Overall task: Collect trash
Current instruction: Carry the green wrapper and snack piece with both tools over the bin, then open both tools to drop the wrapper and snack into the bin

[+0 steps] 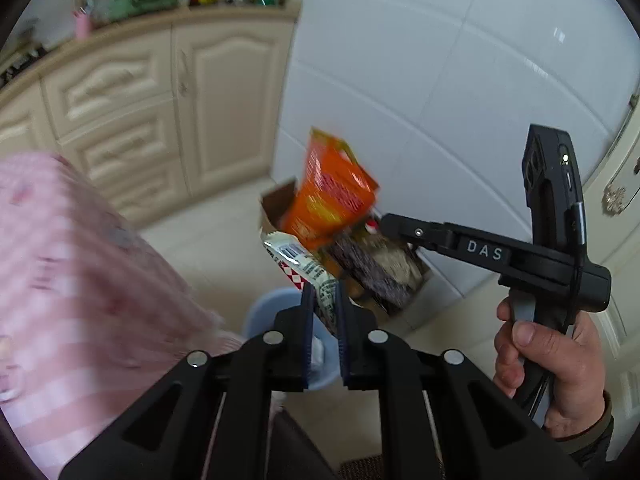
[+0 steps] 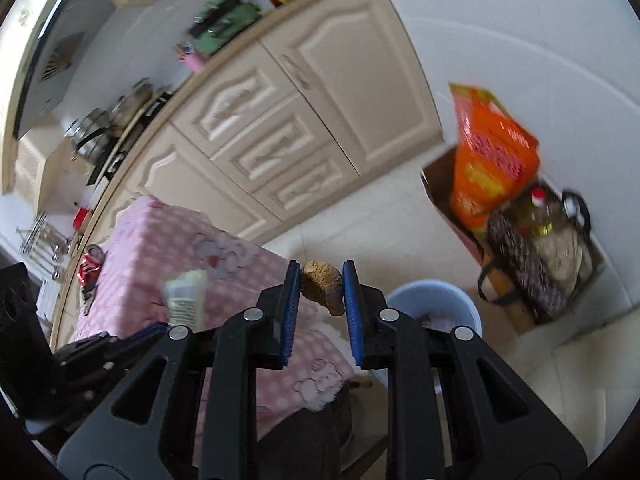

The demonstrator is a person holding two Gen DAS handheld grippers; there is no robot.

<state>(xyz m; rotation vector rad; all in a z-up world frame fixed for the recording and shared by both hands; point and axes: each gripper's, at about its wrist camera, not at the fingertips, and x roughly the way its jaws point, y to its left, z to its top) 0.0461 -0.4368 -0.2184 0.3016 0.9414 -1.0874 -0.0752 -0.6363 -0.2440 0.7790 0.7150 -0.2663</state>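
Observation:
My left gripper (image 1: 323,300) is shut on a white printed wrapper (image 1: 304,268) with a barcode and a red diamond pattern, held in the air above a light blue bin (image 1: 268,312). My right gripper (image 2: 322,290) is shut on a brown crumpled lump (image 2: 323,286), held beside the same blue bin (image 2: 460,300) on the floor. The right gripper's body (image 1: 480,250) shows in the left wrist view, with the hand on its handle. The left gripper with the wrapper (image 2: 186,296) shows blurred at the left of the right wrist view.
A table with a pink checked cloth (image 2: 200,256) stands left of the bin. A cardboard box (image 2: 520,240) against the white tiled wall holds an orange bag (image 2: 488,160), an oil bottle and dark items. Cream cabinets (image 1: 160,112) run behind. A red wrapper (image 2: 90,270) lies on the table's far edge.

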